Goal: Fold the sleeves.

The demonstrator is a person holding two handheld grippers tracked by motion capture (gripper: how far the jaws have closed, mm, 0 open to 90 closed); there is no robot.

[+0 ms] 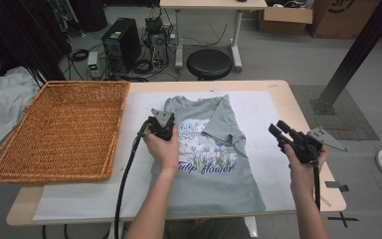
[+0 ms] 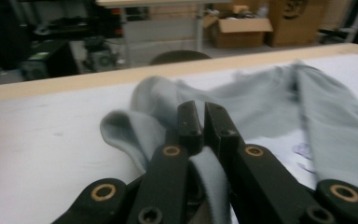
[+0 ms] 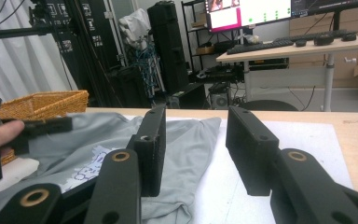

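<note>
A grey-green T-shirt (image 1: 214,164) printed with flowers and "Tulip flower" lies flat on a white sheet (image 1: 258,109) on the table. Its right sleeve (image 1: 221,119) is folded in over the chest. My left gripper (image 1: 159,130) sits at the shirt's left shoulder. In the left gripper view its jaws (image 2: 196,109) are shut on a fold of the left sleeve (image 2: 209,177), lifted a little off the sheet. My right gripper (image 1: 277,127) hovers open to the right of the shirt, and the gap between its jaws (image 3: 193,126) is bare, with the shirt (image 3: 186,154) below them.
A large wicker basket (image 1: 64,129) covers the table's left end, its rim close to the left hand. Beyond the far edge stand a round black stool (image 1: 209,63) and a computer tower (image 1: 122,45). A black post (image 1: 353,55) rises at the far right.
</note>
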